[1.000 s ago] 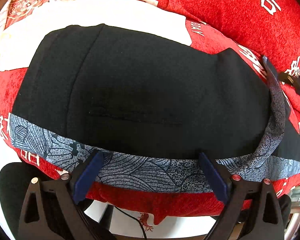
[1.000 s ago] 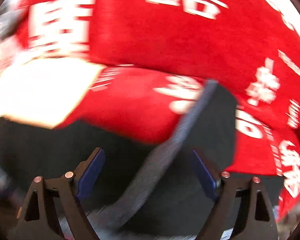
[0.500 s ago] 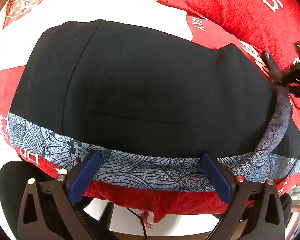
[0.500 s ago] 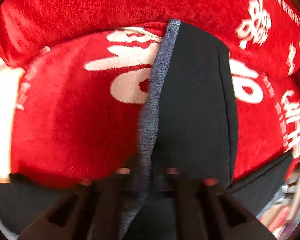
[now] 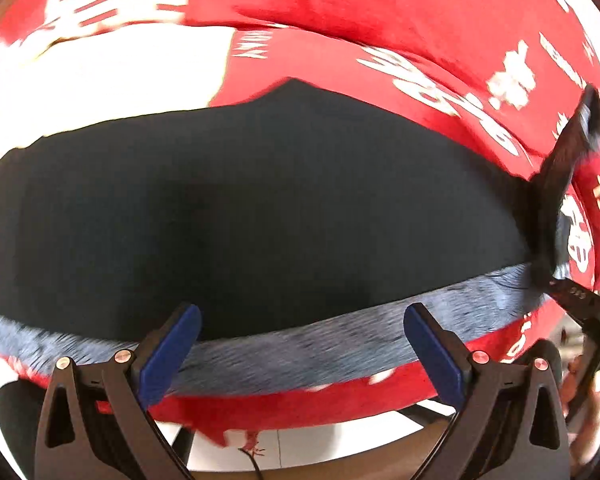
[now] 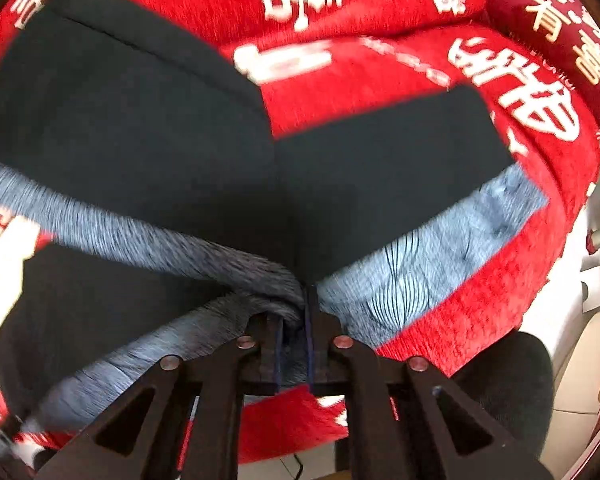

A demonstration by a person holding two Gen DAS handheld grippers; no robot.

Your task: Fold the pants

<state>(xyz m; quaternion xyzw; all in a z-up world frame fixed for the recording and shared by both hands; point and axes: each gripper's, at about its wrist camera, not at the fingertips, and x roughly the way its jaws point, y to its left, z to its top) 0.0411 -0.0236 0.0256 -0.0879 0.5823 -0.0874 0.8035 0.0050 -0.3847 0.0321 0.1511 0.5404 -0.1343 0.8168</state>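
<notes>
Black pants (image 5: 240, 208) with a blue-grey patterned band (image 5: 300, 344) lie on a red blanket with white characters. My left gripper (image 5: 300, 344) is open, its blue-padded fingers (image 5: 168, 352) straddling the band at the near edge, holding nothing. My right gripper (image 6: 294, 344) is shut on the patterned band of the pants (image 6: 260, 280) and pulls a fold of black cloth (image 6: 140, 128) up off the blanket. In the left wrist view the lifted cloth (image 5: 560, 184) rises at the far right.
The red blanket (image 6: 480, 280) covers a soft, rounded surface. A white patch (image 5: 100, 84) of it lies behind the pants. A black chair seat (image 6: 508, 396) and pale floor sit below the blanket's near edge.
My right gripper, shut on the patterned band, has pulled the fold back and lifted it. My left gripper has shifted right along the band, still open.
</notes>
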